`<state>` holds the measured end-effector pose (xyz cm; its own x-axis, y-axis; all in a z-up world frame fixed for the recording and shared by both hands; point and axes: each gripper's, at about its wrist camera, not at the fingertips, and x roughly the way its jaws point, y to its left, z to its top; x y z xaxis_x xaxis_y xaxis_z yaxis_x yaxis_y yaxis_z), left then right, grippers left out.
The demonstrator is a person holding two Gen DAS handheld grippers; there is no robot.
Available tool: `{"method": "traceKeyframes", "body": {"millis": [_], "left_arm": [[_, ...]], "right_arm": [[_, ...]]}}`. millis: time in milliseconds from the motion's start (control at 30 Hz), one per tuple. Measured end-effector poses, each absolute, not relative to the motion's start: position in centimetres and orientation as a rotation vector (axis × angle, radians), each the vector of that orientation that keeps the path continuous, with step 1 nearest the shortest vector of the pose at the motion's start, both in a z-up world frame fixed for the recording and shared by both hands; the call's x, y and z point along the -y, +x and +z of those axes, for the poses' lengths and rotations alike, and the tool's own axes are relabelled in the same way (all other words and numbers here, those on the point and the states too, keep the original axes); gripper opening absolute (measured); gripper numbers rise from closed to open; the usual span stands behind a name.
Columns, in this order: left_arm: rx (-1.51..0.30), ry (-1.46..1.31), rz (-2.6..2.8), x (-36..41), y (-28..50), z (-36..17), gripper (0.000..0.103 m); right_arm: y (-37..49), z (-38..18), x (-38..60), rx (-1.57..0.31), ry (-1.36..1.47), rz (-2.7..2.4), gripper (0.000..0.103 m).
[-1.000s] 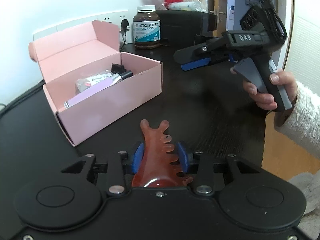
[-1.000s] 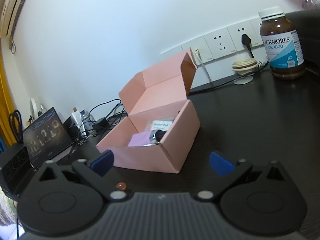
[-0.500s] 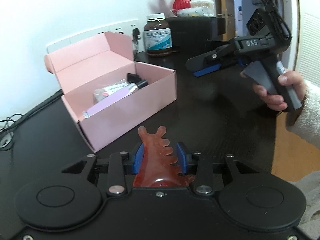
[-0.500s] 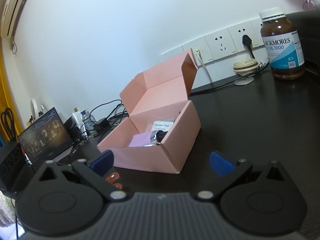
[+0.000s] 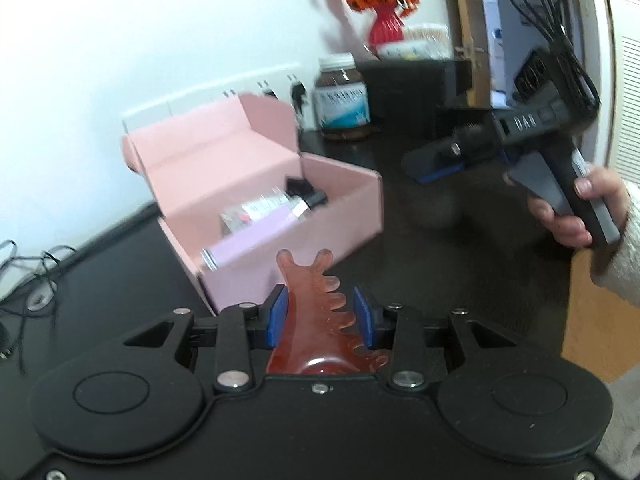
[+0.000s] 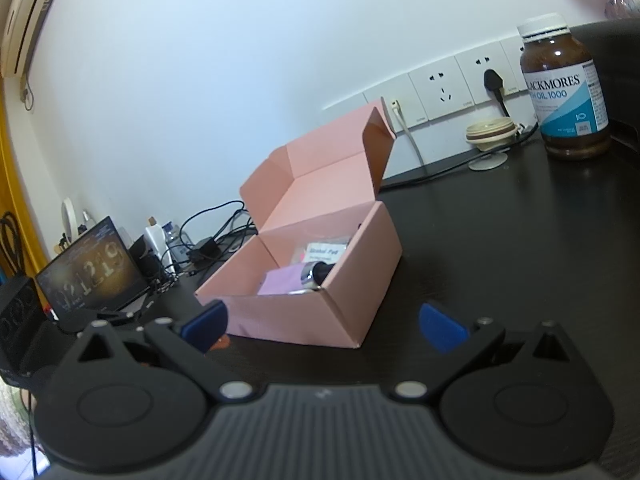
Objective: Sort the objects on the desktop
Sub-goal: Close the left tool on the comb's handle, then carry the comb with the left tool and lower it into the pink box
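Just near of the open pink box (image 5: 280, 216) on the dark desk (image 6: 500, 248), the left gripper (image 5: 320, 312) clamps a reddish comb-shaped scraper (image 5: 316, 312) between its blue pads. The right gripper (image 6: 324, 320), jaws spread wide and empty, faces the box's right side.

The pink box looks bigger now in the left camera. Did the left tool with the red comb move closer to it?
Yes. The left tool, shut on the red comb, moved forward toward the pink box; the comb's tip now overlaps the box's front wall.
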<state>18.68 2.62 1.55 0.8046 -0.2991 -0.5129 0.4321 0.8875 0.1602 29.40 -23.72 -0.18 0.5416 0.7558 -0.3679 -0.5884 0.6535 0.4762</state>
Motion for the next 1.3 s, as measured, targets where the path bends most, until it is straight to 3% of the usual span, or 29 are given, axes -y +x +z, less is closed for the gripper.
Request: {"method": "traceKeyframes", "body": {"millis": [400, 667, 1300], "left_arm": [[-0.388, 0.265, -0.305, -2.5, 22.6, 4.8, 0.036], [-0.480, 0.303, -0.216, -2.1, 27.7, 3.4, 0.036], [-0.642, 0.224, -0.138, -2.1, 29.7, 2.0, 0.038]], "right_arm": [[29.5, -0.2, 23.8, -0.585, 0.326, 0.806, 0.102], [29.6, -0.3, 24.0, -0.583, 0.341, 0.805, 0.102], [29.5, -0.3, 23.9, -0.571, 0.334, 0.827, 0.102]]}}
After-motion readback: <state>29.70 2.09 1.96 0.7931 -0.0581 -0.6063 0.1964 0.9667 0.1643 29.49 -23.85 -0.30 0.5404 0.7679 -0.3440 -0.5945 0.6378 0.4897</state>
